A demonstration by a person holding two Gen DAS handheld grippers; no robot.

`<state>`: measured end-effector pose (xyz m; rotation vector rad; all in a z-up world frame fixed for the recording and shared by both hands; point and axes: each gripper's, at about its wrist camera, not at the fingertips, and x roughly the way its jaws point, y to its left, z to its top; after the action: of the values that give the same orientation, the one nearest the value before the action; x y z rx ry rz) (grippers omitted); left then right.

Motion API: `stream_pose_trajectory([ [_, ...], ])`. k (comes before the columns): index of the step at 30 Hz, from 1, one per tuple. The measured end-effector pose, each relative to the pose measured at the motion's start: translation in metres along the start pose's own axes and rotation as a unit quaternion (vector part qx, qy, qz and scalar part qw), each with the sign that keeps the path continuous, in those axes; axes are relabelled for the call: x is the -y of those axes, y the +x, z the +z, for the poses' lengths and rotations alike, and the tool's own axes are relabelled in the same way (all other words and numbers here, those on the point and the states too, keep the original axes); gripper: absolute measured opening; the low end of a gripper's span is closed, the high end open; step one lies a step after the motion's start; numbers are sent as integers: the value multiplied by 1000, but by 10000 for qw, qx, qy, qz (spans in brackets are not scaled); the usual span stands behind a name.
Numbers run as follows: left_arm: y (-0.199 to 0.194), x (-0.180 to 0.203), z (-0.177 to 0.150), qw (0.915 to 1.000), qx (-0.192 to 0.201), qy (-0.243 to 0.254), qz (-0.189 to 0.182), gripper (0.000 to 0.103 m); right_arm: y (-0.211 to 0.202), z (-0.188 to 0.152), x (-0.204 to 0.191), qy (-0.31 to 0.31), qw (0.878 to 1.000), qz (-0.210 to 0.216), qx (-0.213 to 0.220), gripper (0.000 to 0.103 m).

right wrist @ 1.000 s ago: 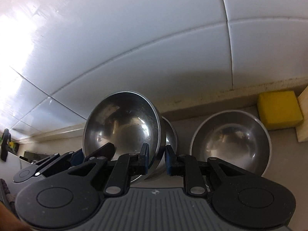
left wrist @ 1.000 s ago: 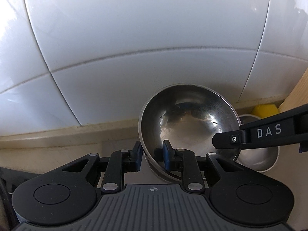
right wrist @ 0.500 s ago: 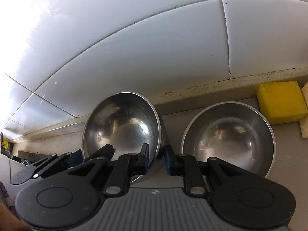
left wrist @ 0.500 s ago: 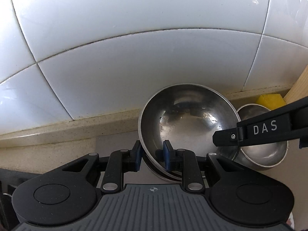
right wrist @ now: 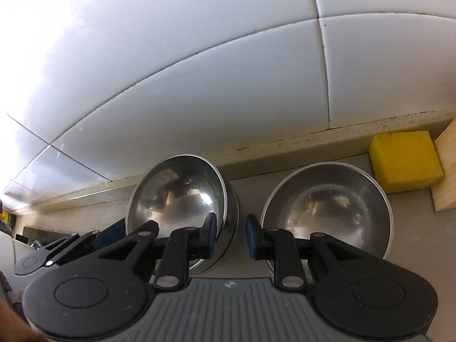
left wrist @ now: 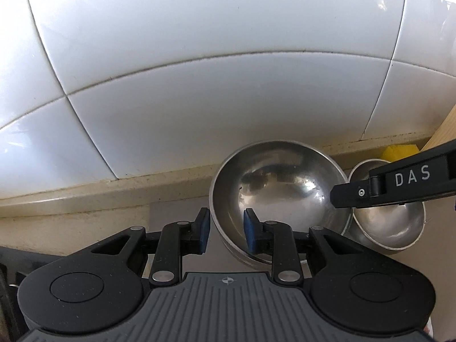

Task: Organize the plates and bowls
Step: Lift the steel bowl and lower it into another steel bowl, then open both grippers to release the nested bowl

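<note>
A steel bowl (left wrist: 280, 196) sits nested on a stack of steel bowls on the counter against the white tiled wall; it also shows in the right wrist view (right wrist: 182, 196). My left gripper (left wrist: 225, 229) is open, its pads astride the bowl's left rim without touching it. My right gripper (right wrist: 230, 235) is open, its pads astride the stack's right rim; its finger shows in the left wrist view (left wrist: 384, 183). A second steel bowl (right wrist: 327, 208) stands alone to the right, also in the left wrist view (left wrist: 390, 225).
A yellow sponge (right wrist: 406, 161) lies by the wall at the right, next to a wooden block (right wrist: 446, 171). A beige ledge (left wrist: 114, 196) runs along the foot of the tiled wall. A dark rack edge (left wrist: 8, 270) is at far left.
Both grippers have opened and let go of the bowl, which has come down level onto the stack. Before, it was held tilted by both rims.
</note>
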<state>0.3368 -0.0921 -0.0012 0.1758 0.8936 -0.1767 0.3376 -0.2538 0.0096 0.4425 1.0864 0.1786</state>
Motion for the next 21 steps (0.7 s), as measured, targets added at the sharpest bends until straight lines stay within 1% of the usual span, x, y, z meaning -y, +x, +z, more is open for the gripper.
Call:
stream_pose_trajectory([
  [7, -23, 8, 2, 9998, 159, 124, 56, 27, -21, -4, 1, -21, 9999, 79, 132, 7],
  [12, -44, 17, 2, 9991, 340, 244, 71, 27, -44, -10, 3, -6, 9996, 105, 281, 7],
  [14, -53, 23, 1, 9987, 417, 295, 80, 29, -56, -13, 4, -4, 9993, 116, 347, 8],
  [16, -62, 28, 0, 9982, 487, 337, 84, 38, -64, -17, 6, 4, 9991, 120, 408, 13],
  [17, -67, 32, -1, 9979, 533, 367, 87, 41, -70, -19, 7, 5, 9990, 125, 438, 13],
  [19, -75, 41, -2, 9972, 608, 419, 100, 56, -78, -22, 10, 17, 9988, 135, 478, 14],
  [20, -81, 46, -3, 9968, 651, 452, 122, 59, -83, -24, 12, 21, 9987, 140, 496, 14],
  [21, -84, 50, -3, 9964, 678, 491, 136, 65, -86, -26, 14, 28, 9986, 141, 512, 14],
])
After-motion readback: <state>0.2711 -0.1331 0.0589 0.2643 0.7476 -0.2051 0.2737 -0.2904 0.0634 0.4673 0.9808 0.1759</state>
